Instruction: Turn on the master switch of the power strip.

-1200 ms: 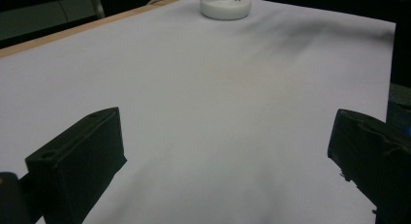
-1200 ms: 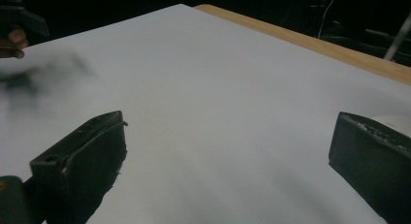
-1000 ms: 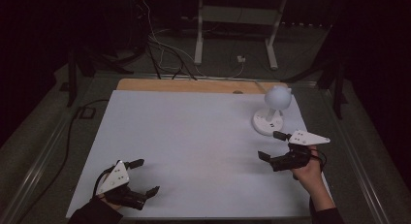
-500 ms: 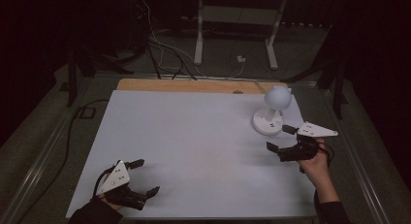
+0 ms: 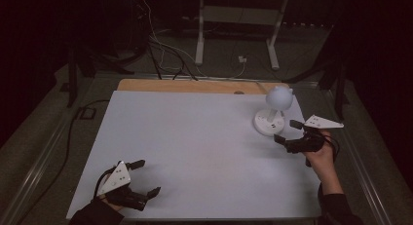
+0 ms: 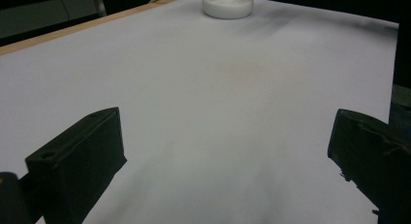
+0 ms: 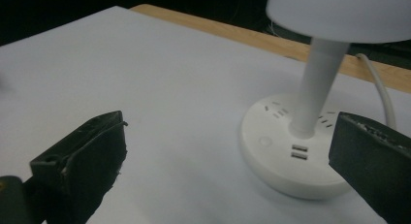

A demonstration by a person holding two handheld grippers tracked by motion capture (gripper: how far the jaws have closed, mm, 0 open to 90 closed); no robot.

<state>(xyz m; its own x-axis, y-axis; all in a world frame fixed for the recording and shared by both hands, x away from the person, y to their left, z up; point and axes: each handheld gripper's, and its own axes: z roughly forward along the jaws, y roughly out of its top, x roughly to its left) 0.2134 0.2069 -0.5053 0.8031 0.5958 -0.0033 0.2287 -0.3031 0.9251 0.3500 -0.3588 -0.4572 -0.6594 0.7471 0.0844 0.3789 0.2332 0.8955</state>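
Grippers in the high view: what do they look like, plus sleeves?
Both the left tongs and right tongs have two blocky black jaws and a pale grey three-cornered top plate with small dark dots. Dark cables loop from each. The person wears dark long sleeves.

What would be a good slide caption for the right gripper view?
Open right gripper facing a white desk lamp whose round base carries sockets, on a white table.
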